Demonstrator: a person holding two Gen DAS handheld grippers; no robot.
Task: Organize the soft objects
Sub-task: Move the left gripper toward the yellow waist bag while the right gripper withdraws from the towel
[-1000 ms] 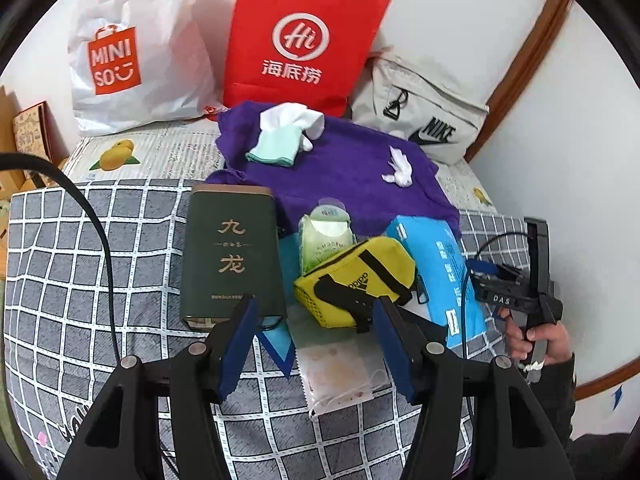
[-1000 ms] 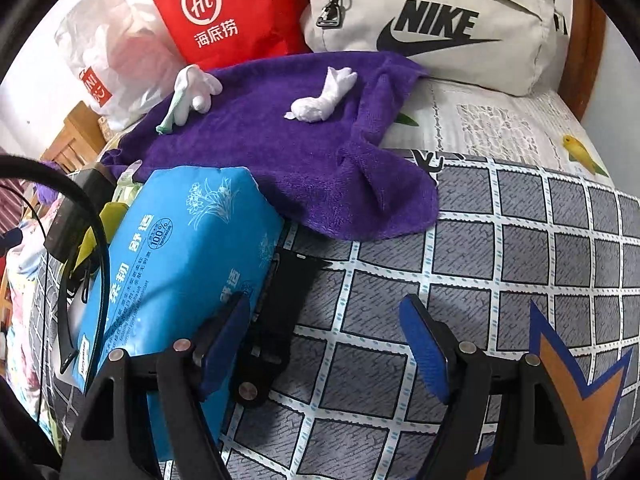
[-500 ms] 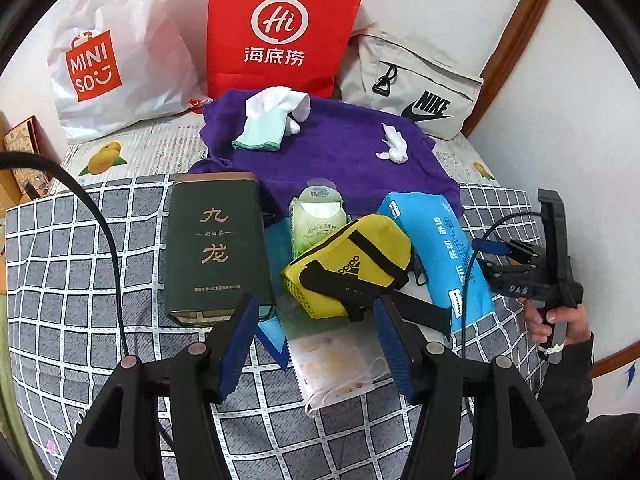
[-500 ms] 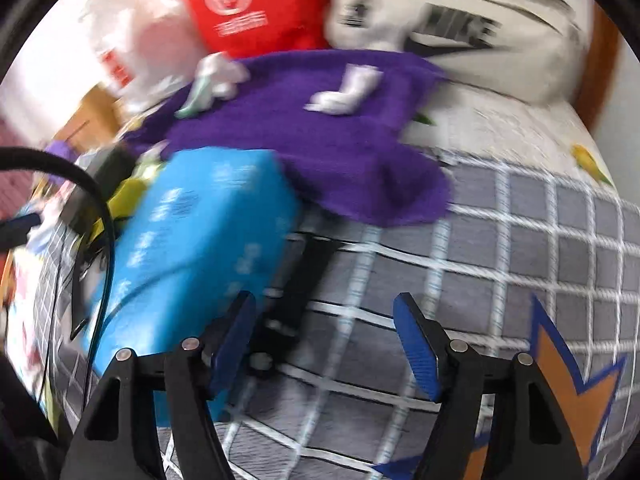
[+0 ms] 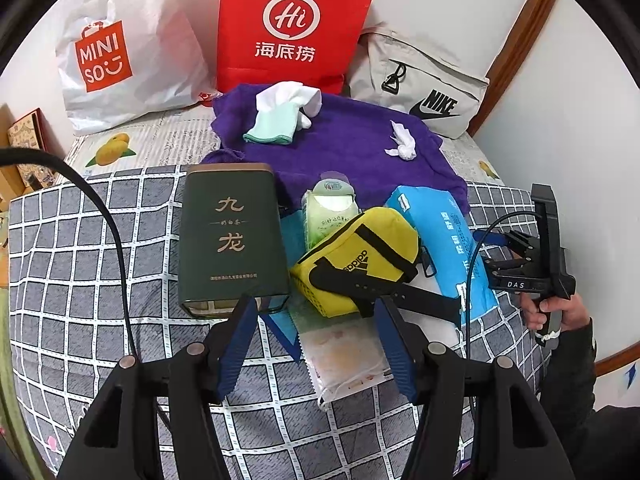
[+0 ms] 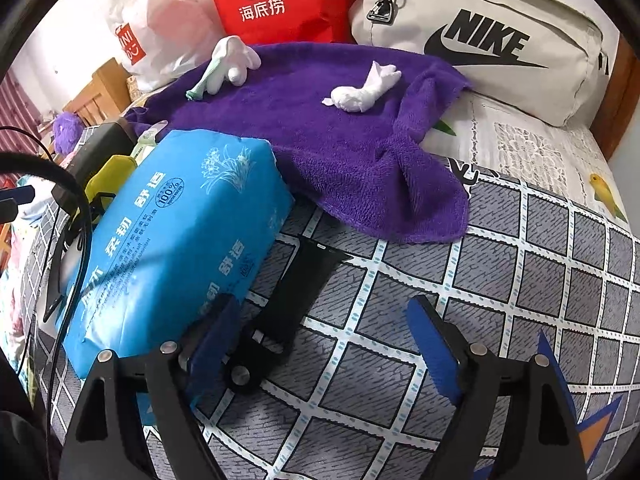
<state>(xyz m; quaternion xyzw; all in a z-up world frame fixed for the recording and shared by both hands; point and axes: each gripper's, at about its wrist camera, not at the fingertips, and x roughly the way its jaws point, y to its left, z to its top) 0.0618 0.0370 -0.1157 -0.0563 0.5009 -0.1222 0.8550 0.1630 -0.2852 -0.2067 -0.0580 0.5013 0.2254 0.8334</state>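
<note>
**Sorting barely begun, both grippers empty over the bed**

Judging by how things lay, little of the organizing had been done: the soft items sat in a loose cluster on the checked bed cover [image 5: 72, 264], and nothing looked stacked or put away.

The left hand-held gripper [image 5: 316, 340] hung with its jaws partly spread and nothing between the pads. Just ahead of its fingertips lay a flat pale face-mask packet [image 5: 340, 352], and beyond that the yellow pouch [image 5: 360, 256], plump and slightly slumped, its black strap [image 5: 420, 300] trailing toward the right finger. Ahead and to the left stood the dark green tea box [image 5: 232, 236] (a rigid thing, probably not part of the sorting). Between box and pouch a pale green wipes pack [image 5: 330, 212] poked up.

The right hand-held gripper [image 6: 320, 344] was opening its jaws, with nothing pinched; the same black strap [image 6: 296, 292] lay on the cover just ahead of the gap. Its left finger stood close against the blue tissue pack [image 6: 180, 232], a puffy plastic-wrapped block with creased, yielding sides; I could not tell whether they touched.

Farther ahead of both grippers the purple towel [image 6: 340, 148] lay rumpled and unfolded, one corner bunched. On it rested a white and mint glove [image 5: 286, 116] and a crumpled white tissue [image 6: 364, 88], well apart from each other. Behind them leaned a white shopping bag [image 5: 120, 52], a red paper bag [image 5: 292, 28] and a grey sling bag [image 6: 500, 36].

Folding the towel and gathering the small pieces all seemed left to do.
</note>
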